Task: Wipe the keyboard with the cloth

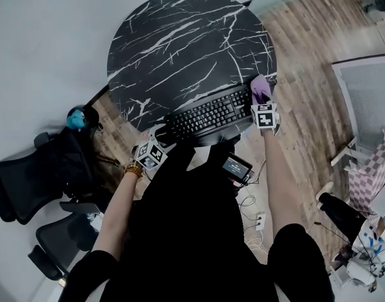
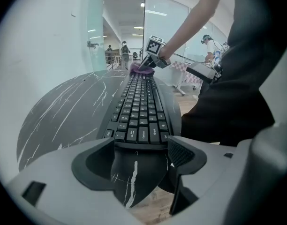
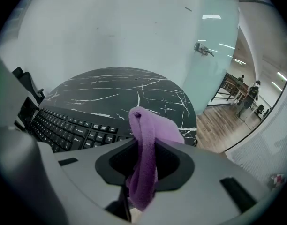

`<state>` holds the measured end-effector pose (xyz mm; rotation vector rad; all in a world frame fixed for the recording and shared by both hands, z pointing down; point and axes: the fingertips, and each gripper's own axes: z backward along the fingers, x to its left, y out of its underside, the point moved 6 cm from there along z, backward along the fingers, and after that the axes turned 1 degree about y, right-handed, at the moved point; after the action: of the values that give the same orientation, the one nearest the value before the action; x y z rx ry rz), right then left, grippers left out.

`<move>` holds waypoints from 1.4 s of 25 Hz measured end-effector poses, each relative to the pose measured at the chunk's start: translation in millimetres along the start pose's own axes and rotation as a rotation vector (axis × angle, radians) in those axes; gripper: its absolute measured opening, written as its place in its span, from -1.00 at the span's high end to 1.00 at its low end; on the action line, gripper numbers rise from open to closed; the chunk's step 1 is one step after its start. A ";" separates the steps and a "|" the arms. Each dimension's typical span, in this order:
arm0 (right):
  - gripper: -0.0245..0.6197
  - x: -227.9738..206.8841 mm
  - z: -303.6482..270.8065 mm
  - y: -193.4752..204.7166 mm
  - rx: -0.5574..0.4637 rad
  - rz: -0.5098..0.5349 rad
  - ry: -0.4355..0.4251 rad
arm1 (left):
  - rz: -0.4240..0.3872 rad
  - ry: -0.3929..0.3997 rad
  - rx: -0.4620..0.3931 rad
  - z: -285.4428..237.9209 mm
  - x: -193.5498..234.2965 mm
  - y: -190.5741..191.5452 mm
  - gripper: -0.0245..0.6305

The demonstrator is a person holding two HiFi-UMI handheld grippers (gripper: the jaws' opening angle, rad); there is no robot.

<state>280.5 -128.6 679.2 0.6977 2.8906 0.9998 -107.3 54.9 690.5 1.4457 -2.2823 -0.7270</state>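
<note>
Cloth (image 3: pixel 146 144) judged soft, limp; held bunched in right tongs (image 3: pixel 143 161) at keyboard's (image 1: pixel 208 115) right end | keyboard judged stiff, light, easily slid | left tongs (image 2: pixel 142 148) spread at keyboard's left end

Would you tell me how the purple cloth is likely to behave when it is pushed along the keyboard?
The purple cloth looks floppy: it folds and droops where the right gripper pinches it, so it will probably bunch rather than slide flat. Its fuzzy surface should drag on the keyboard keys, not slip.
</note>
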 end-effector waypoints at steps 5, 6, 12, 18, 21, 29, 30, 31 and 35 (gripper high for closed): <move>0.59 3.5 -1.6 -1.7 0.028 0.010 -0.003 | 0.020 -0.017 0.002 4.4 2.0 3.1 -0.10; 0.59 4.5 -2.6 -1.7 0.032 0.016 -0.002 | 0.019 -0.018 0.004 5.7 1.8 5.1 -0.10; 0.60 7.5 -3.1 -1.5 0.054 0.024 0.012 | -0.012 -0.001 0.016 -0.4 0.5 1.0 -0.10; 0.60 14.1 -3.1 -1.9 0.067 0.000 0.006 | 0.017 0.006 0.011 -2.3 1.5 4.0 -0.10; 0.60 19.3 -2.2 -1.4 0.069 -0.001 0.005 | 0.018 0.007 0.014 -2.1 2.0 2.8 -0.10; 0.60 32.9 -0.5 1.4 0.071 -0.023 0.007 | 0.021 0.008 0.027 -3.4 1.8 4.2 -0.10; 0.60 35.6 -0.1 1.4 0.071 -0.025 0.003 | 0.021 0.007 0.027 -3.5 2.0 4.3 -0.10; 0.60 38.3 0.4 1.2 0.070 -0.024 0.001 | 0.020 0.008 0.027 -3.5 2.3 4.0 -0.10; 0.60 50.1 3.0 2.0 0.071 -0.015 -0.003 | 0.023 0.010 0.023 -3.5 2.2 2.5 -0.11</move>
<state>236.6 -104.9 684.9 0.6788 2.9372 0.8974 -108.2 53.0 694.8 1.4277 -2.3026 -0.6879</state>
